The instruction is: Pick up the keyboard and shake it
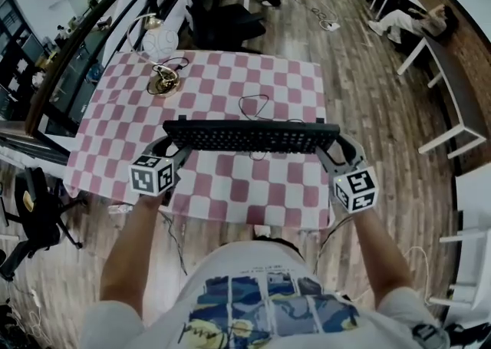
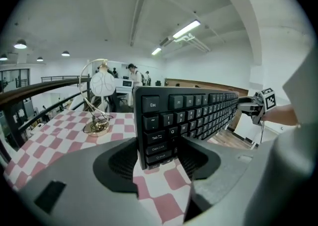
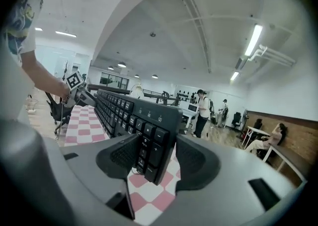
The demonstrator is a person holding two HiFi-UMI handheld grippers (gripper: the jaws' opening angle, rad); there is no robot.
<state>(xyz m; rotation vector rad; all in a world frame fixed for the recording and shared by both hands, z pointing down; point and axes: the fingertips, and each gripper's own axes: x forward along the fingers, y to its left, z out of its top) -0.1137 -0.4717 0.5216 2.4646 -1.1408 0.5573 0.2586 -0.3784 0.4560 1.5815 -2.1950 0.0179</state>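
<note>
Held the long black plastic keyboard (image 1: 252, 137) clear above the pink-and-white checked counter (image 1: 230, 186), long axis spanning left to right. Gripped its Esc end in the jaws of the left gripper (image 2: 160, 159); gripped its numpad end, seemingly as firmly, in the jaws of the right gripper (image 3: 158, 159). Found no container beside the keyboard.

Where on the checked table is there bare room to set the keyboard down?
Bare table lies between the keyboard and the near edge, and at the far right corner. The far left corner is crowded by the lamp; a cable loop lies mid-table.
</note>
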